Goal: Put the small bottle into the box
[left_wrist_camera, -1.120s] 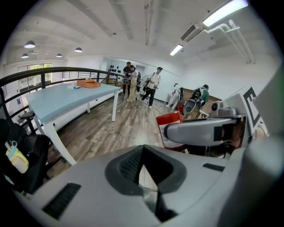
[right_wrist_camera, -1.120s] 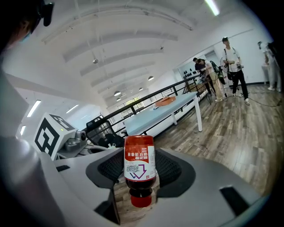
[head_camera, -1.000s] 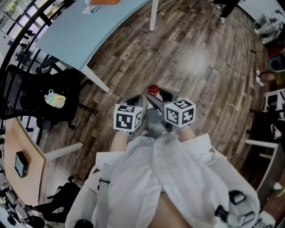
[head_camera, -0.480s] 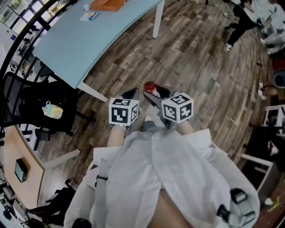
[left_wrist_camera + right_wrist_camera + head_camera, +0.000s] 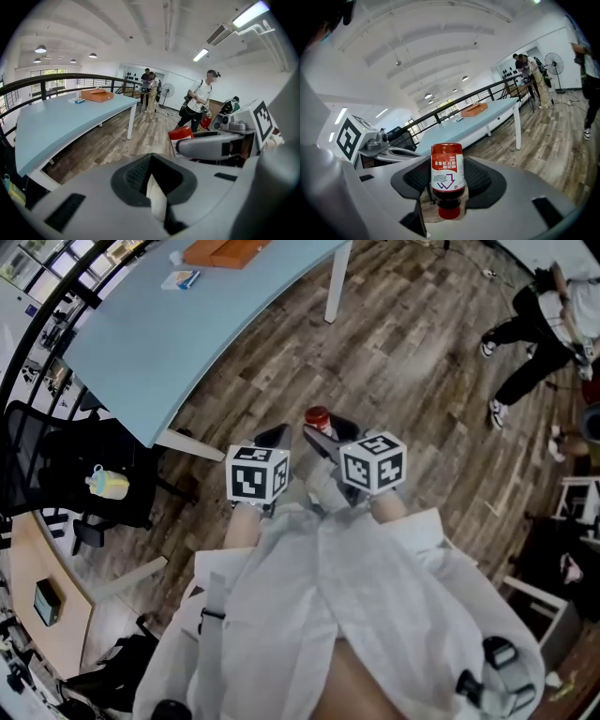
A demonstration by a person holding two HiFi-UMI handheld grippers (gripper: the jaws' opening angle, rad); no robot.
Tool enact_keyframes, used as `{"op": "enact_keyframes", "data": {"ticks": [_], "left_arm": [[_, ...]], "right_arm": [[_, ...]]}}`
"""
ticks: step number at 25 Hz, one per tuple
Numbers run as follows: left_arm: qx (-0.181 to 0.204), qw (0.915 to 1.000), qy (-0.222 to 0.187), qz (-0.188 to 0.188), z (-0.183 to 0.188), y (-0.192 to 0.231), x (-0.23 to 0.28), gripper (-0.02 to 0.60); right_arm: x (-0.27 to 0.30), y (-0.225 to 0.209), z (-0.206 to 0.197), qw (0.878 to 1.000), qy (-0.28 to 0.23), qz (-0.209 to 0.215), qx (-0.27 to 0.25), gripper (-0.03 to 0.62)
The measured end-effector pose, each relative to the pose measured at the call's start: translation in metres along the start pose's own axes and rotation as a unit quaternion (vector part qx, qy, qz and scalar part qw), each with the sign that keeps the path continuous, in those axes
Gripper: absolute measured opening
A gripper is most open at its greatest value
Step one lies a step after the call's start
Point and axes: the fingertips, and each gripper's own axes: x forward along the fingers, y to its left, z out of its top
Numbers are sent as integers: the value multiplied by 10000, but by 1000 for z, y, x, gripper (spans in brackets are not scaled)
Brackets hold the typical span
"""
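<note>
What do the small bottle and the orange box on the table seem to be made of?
Small bottle: likely glossy plastic, translucent with dark contents showing behind a printed label. Box: probably matte cardboard, flat orange-brown sides, though too distant to be sure.

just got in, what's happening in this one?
A person stands on the wood floor with a gripper in each hand. The right gripper is closed on the small bottle, red cap toward the gripper body. The left gripper is shut with nothing in it. An orange box sits at the far end of the blue table, well away from both grippers, so the bottle is not yet in it.
</note>
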Motion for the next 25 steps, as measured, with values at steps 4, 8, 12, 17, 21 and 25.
{"op": "enact_keyframes", "data": {"ticks": [4,8,12,17,21,25], "left_arm": [[-47,9999,92,44,6,8,14,4],[-76,9998,171,-27,21,24,30,3],[-3,9996,218,-190,52,51,53,4],[62,9992,199,-353,98,82,82,4],[68,9985,280,-460,129,112,105,3],[175,9983,224,-517,163,130,125,3]], "right_arm": [[5,-16,5,10000,-7,16,59,207],[22,-30,18,9998,-18,-27,194,207],[56,-42,40,9995,15,-58,301,207],[94,-67,76,9988,-23,-246,422,207],[128,-83,103,9984,43,-363,427,207],[150,-102,131,9979,-48,-425,477,207]]}}
